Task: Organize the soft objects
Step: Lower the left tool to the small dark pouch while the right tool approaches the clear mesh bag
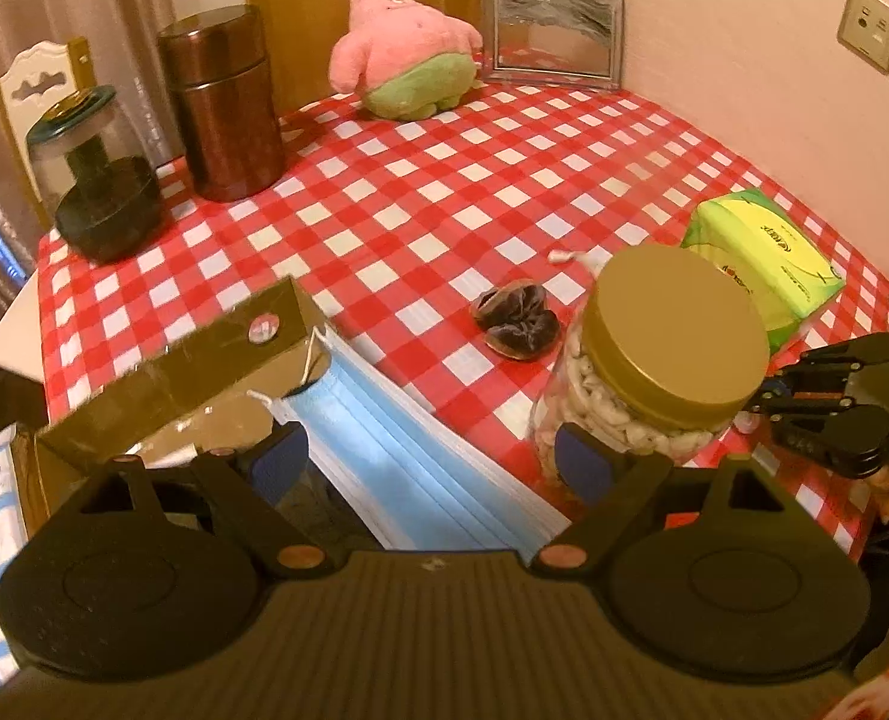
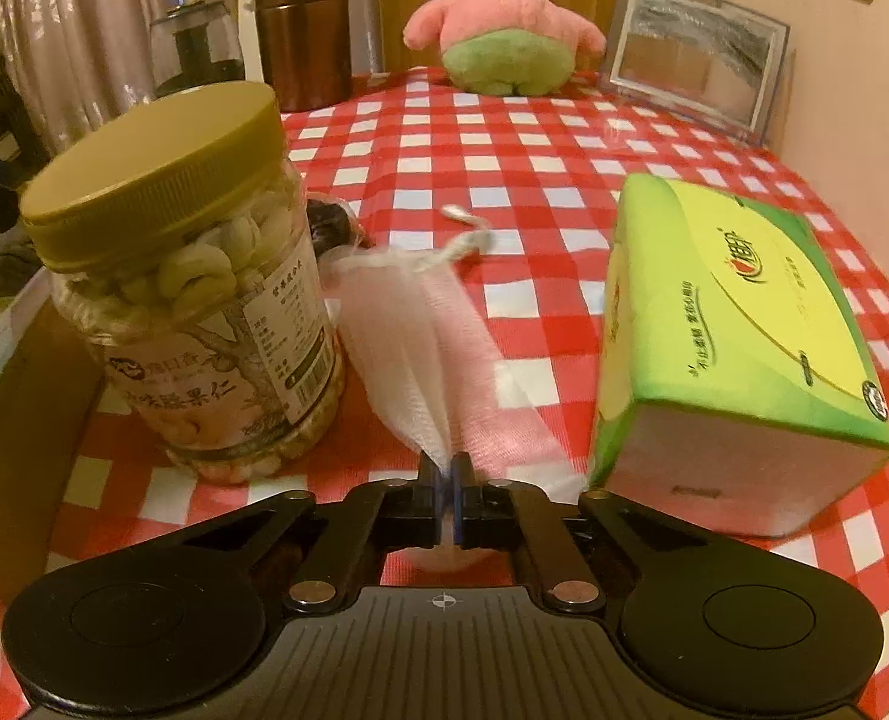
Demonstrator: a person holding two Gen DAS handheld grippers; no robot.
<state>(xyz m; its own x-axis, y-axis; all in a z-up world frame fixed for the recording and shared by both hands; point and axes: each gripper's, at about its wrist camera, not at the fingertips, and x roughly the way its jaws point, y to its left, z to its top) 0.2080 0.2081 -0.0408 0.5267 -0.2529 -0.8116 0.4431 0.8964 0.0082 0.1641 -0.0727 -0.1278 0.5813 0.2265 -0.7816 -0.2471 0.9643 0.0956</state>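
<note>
A white mesh drawstring pouch (image 2: 408, 348) lies on the checked tablecloth (image 2: 534, 180) between a cashew jar (image 2: 192, 300) and a green tissue pack (image 2: 738, 336). My right gripper (image 2: 447, 468) is shut on the pouch's near end. In the left wrist view a blue face mask (image 1: 408, 450) lies across the rim of a cardboard box (image 1: 192, 360). My left gripper (image 1: 429, 462) stands open over the mask, with one pad on each side and neither pressing on it. A dark scrunchie (image 1: 516, 324) rests on the cloth past the mask. A pink starfish plush (image 1: 408, 42) sits at the far edge.
The gold-lidded cashew jar (image 1: 654, 360) stands just right of the left gripper, and the tissue pack (image 1: 762, 264) lies behind it. A brown canister (image 1: 222, 102) and a glass jar (image 1: 96, 174) stand at the far left. A picture frame (image 1: 555, 30) leans on the wall.
</note>
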